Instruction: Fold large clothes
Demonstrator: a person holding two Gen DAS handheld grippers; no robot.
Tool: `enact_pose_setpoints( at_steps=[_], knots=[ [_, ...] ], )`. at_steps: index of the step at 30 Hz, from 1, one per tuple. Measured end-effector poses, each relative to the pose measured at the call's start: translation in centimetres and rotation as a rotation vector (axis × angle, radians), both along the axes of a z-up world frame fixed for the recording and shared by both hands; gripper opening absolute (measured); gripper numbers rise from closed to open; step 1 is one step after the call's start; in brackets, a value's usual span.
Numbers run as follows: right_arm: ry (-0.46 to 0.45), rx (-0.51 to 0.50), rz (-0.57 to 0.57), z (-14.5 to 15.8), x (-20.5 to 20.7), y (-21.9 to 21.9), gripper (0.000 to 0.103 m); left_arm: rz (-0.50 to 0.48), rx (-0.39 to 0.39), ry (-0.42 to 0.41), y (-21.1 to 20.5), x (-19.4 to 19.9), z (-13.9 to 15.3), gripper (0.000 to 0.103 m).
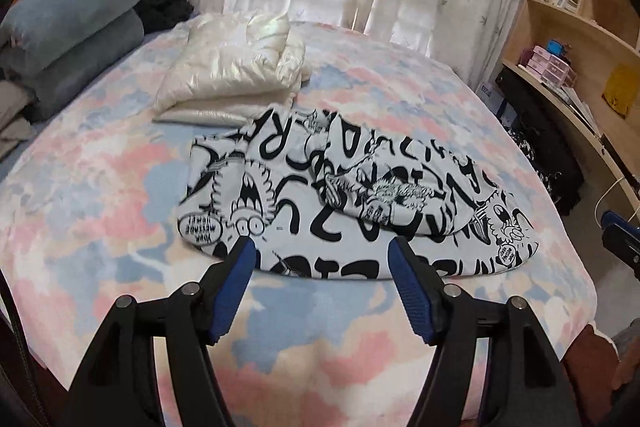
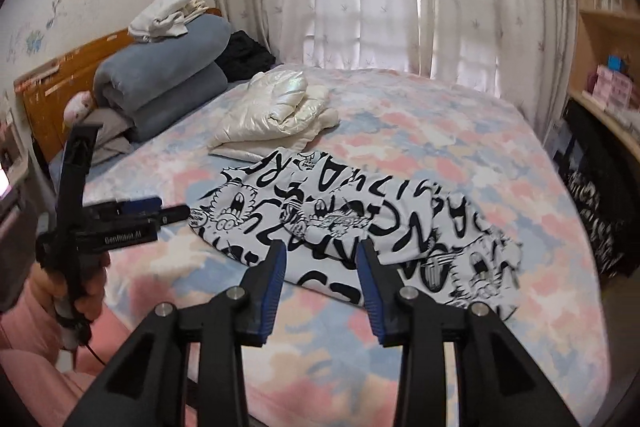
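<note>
Both my tongs, left gripper point(image 1: 322, 247) and right gripper point(image 2: 322, 251), gape empty above folded printed garment point(image 1: 352, 195) on bed point(image 1: 100, 187).

"GenRobot.AI" on left gripper point(image 2: 176, 213)

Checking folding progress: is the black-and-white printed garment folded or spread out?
Folded: the printed garment lies as a compact layered bundle, an upper layer overlapping the lower.
</note>
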State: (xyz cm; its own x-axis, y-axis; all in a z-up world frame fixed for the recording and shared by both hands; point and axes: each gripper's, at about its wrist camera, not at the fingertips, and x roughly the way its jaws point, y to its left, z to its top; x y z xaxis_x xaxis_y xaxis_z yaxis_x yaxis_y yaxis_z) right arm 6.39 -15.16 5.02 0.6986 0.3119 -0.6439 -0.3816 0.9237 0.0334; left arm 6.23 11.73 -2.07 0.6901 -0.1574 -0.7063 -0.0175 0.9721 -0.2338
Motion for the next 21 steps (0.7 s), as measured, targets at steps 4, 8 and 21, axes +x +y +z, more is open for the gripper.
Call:
enact_pose_setpoints(
  at_steps=[4, 8, 21],
  knots=[
    [0.018, 0.046, -0.053, -2.2, 1.2, -0.4, 0.036, 0.019, -0.064, 0.051, 0.8, 0.5, -2.9, 0.069],
    [0.025, 0.107, -0.103, -4.9, 2.7, -0.8, 0.036, 0.04, -0.114, 0.11, 1.6, 1.6, -6.3, 0.069],
    [0.024, 0.156, -0.134, -10.4, 9.8, 0.1, 0.031, 0.169, -0.334, 0.212, 4.2, 6.5, -16.1, 0.069]
  ],
)
